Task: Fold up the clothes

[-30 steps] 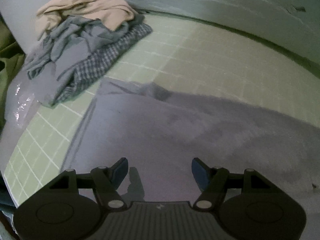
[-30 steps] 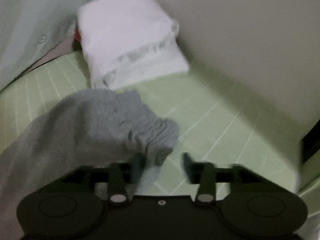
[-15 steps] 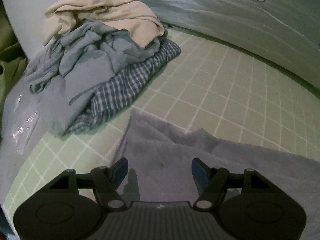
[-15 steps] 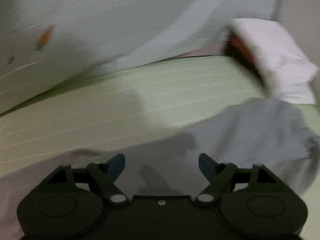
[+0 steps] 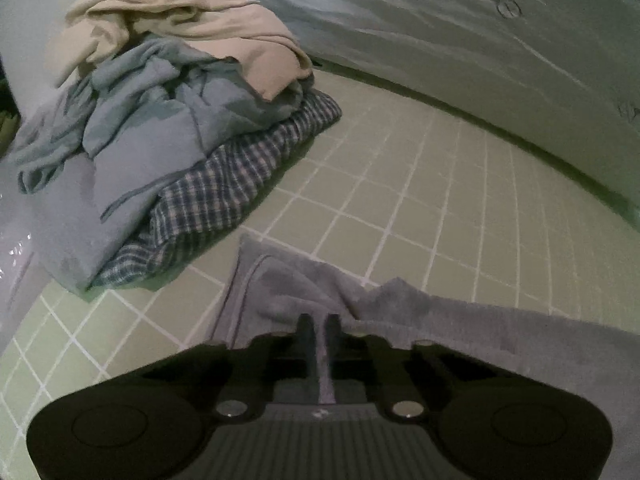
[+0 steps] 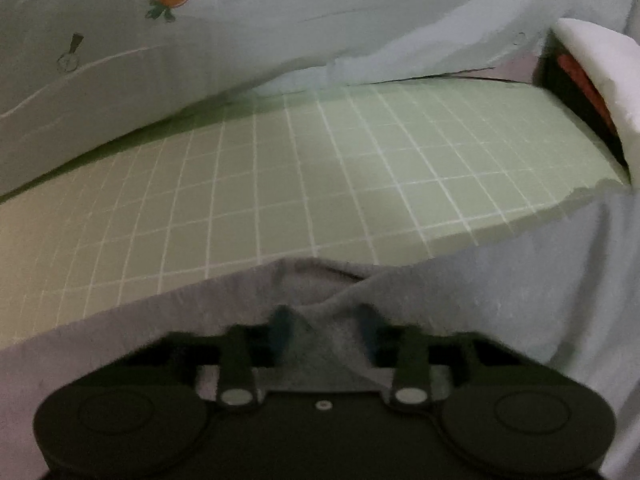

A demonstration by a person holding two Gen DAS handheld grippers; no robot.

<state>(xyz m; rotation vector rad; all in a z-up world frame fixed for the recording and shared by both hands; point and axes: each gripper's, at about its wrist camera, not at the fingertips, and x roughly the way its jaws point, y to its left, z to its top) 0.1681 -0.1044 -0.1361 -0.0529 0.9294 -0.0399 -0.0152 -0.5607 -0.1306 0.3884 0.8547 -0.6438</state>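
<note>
Left wrist view: clothes heap (image 5: 168,136) blocks 10 to 11 o'clock; bare green grid sheet (image 5: 420,216) open from 12 to 2, bounded by pale bedding (image 5: 440,28). Right wrist view: sheet (image 6: 248,184) clear at 12, carrot-print bedding (image 6: 240,28) walls the far edge, white pillow (image 6: 600,72) obstructs 2 o'clock.

Grey garment (image 5: 460,332): soft matt knit cloth. Checked shirt (image 5: 224,196): thin woven cotton. Green gridded sheet (image 6: 280,184): smooth matt fabric. Tool (image 5: 318,324): matt black plastic.

Grey garment (image 5: 460,332), green white-gridded mat (image 5: 420,184), blue-and-white checked shirt (image 5: 224,196), beige top (image 5: 192,12), carrot-print sheet (image 6: 280,20)
</note>
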